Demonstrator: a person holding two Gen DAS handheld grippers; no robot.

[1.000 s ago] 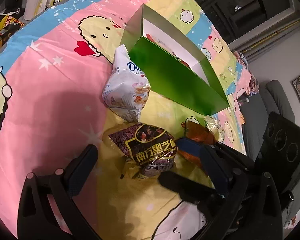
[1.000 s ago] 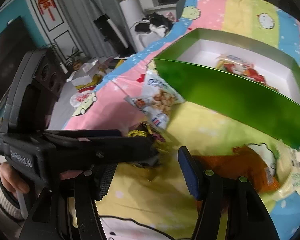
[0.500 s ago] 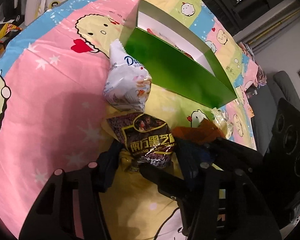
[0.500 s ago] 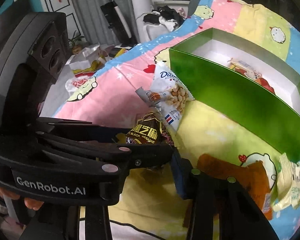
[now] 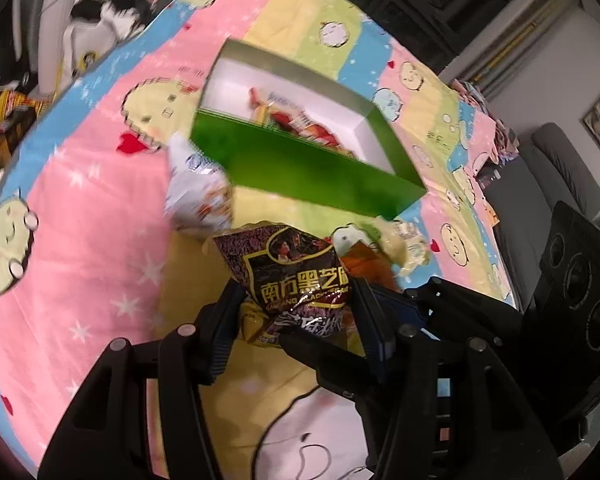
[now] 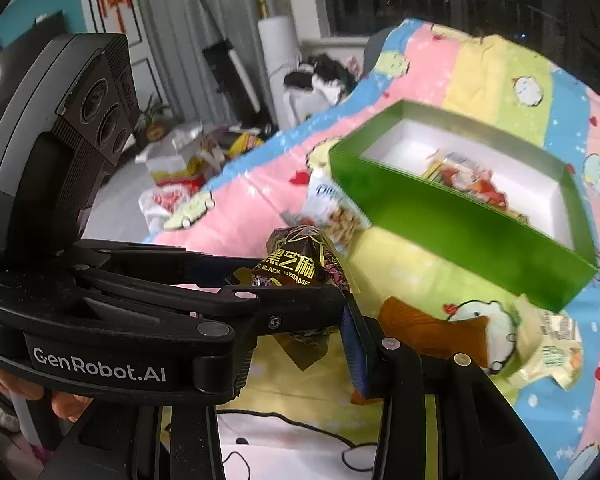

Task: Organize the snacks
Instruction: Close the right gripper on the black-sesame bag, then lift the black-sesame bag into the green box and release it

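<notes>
The left gripper (image 5: 296, 312) has just closed on the dark sesame packet (image 5: 296, 276), pads pressing both sides. The right gripper (image 6: 300, 344) has narrowed too, but the left one crosses in front — whether it grips anything I cannot tell. Beyond lie an orange packet (image 6: 428, 328), a pale packet (image 6: 548, 344) and a white bag (image 5: 198, 196) touching the green box (image 5: 308, 172), all on a cartoon-print sheet (image 5: 80, 216). Clutter on the floor (image 6: 180, 160) behind is blurred.
</notes>
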